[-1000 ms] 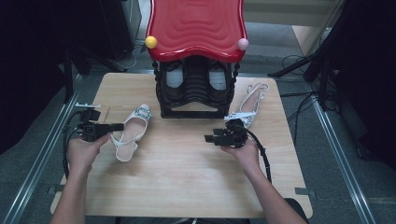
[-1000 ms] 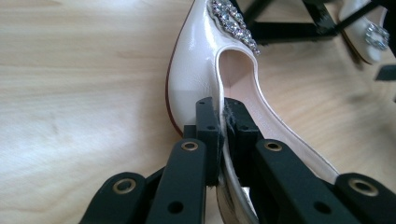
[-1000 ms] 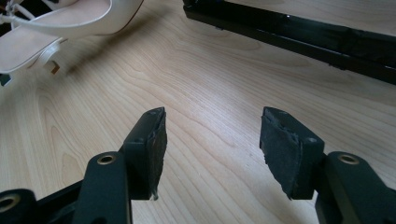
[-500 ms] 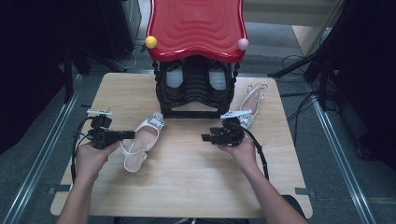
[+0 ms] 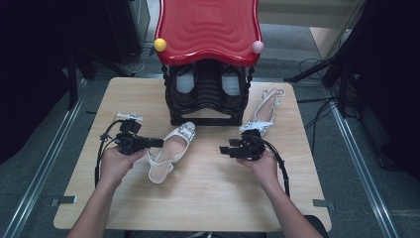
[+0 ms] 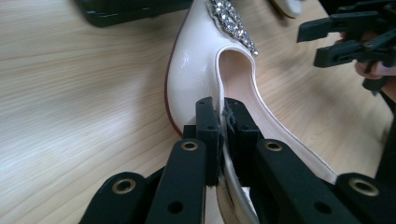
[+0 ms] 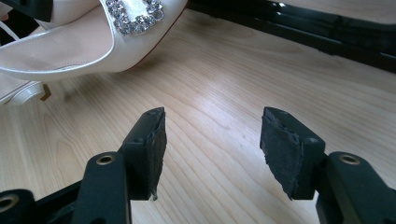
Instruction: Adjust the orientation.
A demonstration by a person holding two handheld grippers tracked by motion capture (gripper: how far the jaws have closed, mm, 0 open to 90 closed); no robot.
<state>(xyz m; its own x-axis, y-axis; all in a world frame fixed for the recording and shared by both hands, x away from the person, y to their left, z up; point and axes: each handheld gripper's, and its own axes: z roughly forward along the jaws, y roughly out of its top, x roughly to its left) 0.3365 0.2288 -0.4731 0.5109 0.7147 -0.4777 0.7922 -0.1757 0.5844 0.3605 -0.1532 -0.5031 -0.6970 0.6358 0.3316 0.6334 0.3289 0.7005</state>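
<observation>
A white slingback shoe (image 5: 171, 151) with a jewelled buckle lies on the wooden table (image 5: 208, 198), toe toward the black shoe rack (image 5: 208, 96). My left gripper (image 5: 157, 143) is shut on the shoe's side rim (image 6: 219, 126), one pad inside and one outside. The same shoe (image 7: 88, 42) lies ahead of my right gripper (image 7: 212, 140), whose jaws stand open with only bare wood between them. In the high view my right gripper (image 5: 224, 149) sits right of the shoe, apart from it. A second white shoe (image 5: 265, 111) lies by the rack's right side.
The black rack carries a red wavy top (image 5: 208, 27) with a yellow ball (image 5: 160, 44) and a pink ball (image 5: 257, 47) at its corners. More shoes sit inside the rack. Cables trail from both grippers across the table.
My left gripper has carried the white shoe to the right, from the table's left side toward the front of the rack. The right gripper has stayed in place.
</observation>
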